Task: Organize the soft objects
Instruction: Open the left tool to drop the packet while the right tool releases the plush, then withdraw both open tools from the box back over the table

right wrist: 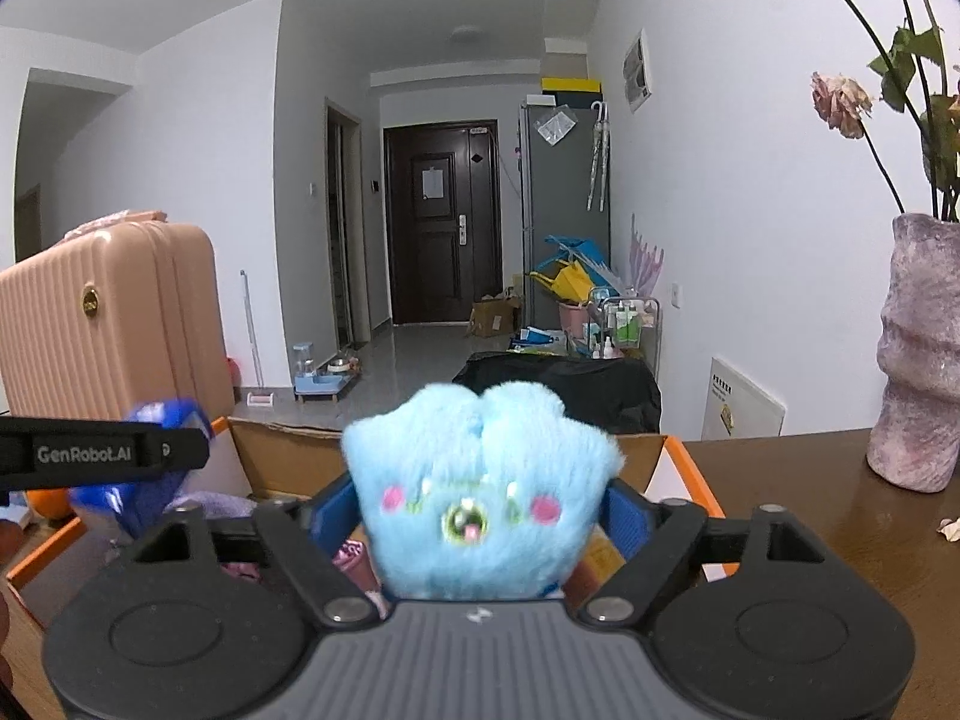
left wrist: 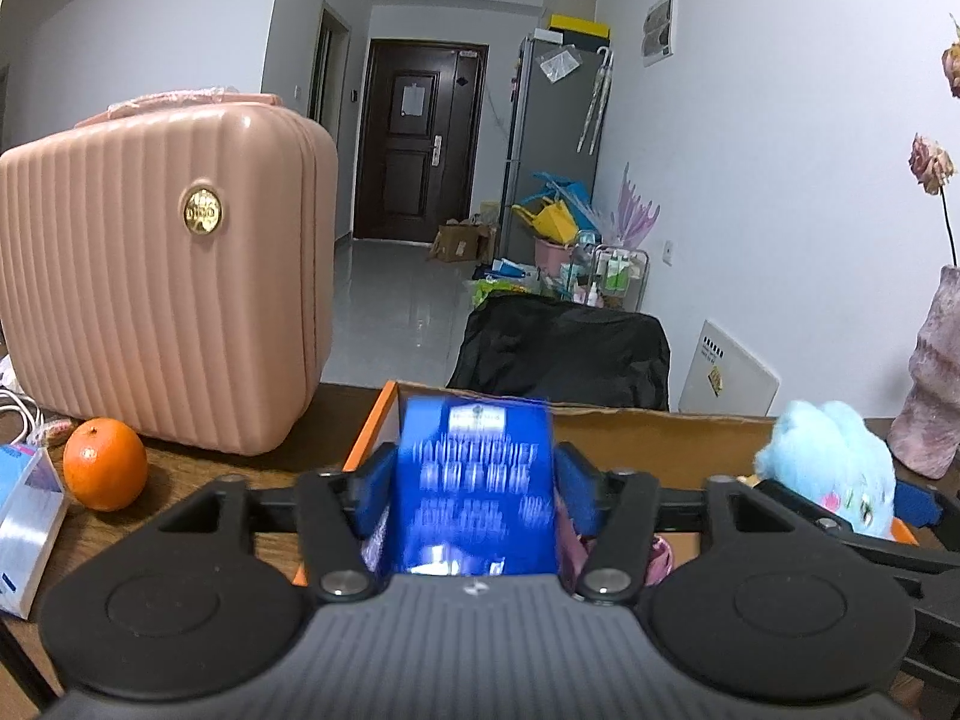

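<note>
Honestly, your left gripper (left wrist: 474, 474) looks slack round the blue pack (left wrist: 474, 480), right gripper (right wrist: 480, 510) hugging the plush (right wrist: 480, 486), both over the box (left wrist: 630, 426); drift sideways and either lands outside.

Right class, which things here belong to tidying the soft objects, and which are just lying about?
Part of the job:
blue packet
blue plush toy
cardboard box

Just lying about:
orange
pink case
vase
</note>
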Demonstrator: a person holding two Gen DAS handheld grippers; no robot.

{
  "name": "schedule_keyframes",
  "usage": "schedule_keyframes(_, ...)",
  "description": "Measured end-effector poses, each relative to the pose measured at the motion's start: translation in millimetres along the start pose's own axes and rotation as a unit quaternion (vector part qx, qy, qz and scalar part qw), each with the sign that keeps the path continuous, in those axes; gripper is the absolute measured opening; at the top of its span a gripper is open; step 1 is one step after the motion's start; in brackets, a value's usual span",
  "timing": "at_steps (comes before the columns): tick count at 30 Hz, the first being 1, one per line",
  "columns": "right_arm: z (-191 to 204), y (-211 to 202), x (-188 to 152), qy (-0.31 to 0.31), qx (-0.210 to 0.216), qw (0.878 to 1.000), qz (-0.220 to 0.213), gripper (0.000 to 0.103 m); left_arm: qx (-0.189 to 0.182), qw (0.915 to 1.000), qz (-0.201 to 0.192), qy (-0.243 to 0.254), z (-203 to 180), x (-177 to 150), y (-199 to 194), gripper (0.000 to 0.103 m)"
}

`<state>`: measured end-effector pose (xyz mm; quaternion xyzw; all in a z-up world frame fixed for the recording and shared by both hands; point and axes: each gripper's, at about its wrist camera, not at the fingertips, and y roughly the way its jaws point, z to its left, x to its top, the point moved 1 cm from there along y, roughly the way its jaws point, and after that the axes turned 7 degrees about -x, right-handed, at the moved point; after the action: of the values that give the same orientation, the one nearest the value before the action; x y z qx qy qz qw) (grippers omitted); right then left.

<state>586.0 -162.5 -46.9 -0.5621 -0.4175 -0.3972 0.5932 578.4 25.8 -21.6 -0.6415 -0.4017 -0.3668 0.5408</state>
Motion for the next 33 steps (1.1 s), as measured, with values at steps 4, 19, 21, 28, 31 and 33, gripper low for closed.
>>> schedule_keyframes(4, -3.7, -0.9, -1.1, 0.008, -0.006, 1.0, 0.0, 0.101, 0.007, 1.0, -0.001, 0.004, -0.5, -2.5, -1.1, 0.085)
schedule_keyframes(19, -13.9, -15.8, -2.9, 0.029, -0.001, 0.999, -0.02, 0.103, 0.041, 0.9988, -0.016, -0.019, 7.8, 2.5, -11.8, 0.103)
schedule_keyframes(21, -14.6, -22.1, -4.5, 0.029, -0.002, 0.999, -0.029, 0.103, 0.041, 0.9989, -0.018, -0.017, 7.2, 1.6, -14.6, 0.103)
schedule_keyframes(28, -20.5, -44.1, -8.1, 0.03, -0.008, 0.998, -0.052, 0.103, 0.04, 0.9989, -0.025, -0.008, 5.7, -4.3, -32.2, 0.103)
schedule_keyframes(31, -23.3, -54.5, -10.5, 0.029, -0.012, 0.998, -0.056, 0.103, 0.037, 0.999, -0.027, -0.001, 4.2, -7.9, -43.4, 0.103)
schedule_keyframes(33, -25.5, -62.6, -12.3, 0.029, -0.014, 0.998, -0.057, 0.103, 0.037, 0.9989, -0.03, 0.004, 2.6, -10.7, -51.6, 0.103)
